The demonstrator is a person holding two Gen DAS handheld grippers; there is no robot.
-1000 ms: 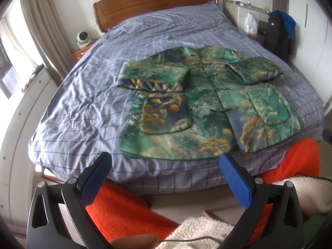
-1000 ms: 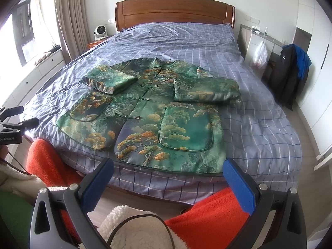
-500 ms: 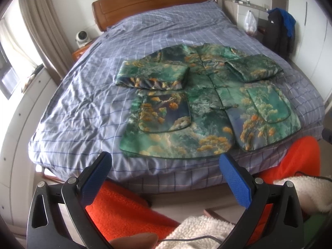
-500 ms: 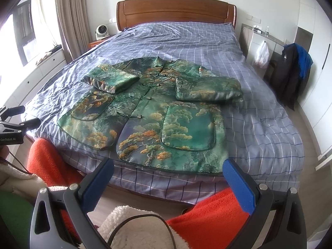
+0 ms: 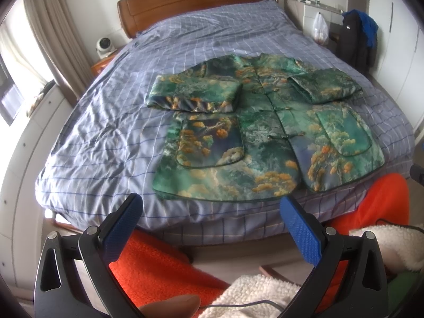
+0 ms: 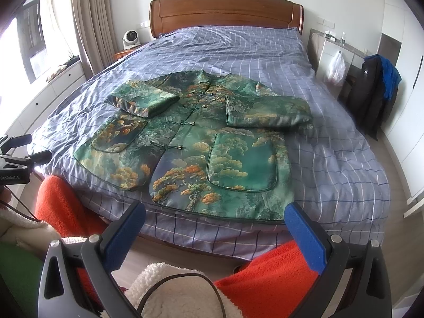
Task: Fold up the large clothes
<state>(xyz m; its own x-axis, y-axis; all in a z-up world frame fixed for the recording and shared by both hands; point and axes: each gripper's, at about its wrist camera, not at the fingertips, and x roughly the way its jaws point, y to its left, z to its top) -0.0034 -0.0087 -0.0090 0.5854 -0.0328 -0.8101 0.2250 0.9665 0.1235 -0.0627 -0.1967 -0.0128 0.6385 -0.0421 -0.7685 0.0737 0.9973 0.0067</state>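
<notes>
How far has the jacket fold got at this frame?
Done: both sleeves lie folded in across the jacket on the bed. In hand: nothing; left gripper and right gripper are open, short of the hem. Left: folding the body.

I can't read items atop the grey side shelf (image 6: 341,43), too small; black left-hand tool (image 6: 16,159) cut off by edge.

Both cameras sit low at the foot edge of the bed (image 5: 100,137), looking along open tongs toward the headboard (image 6: 225,10). The left view stands off the foot's left corner and faces right; the right view stands nearer the right corner. Both share the jacket (image 5: 265,137) and headboard, from well back
</notes>
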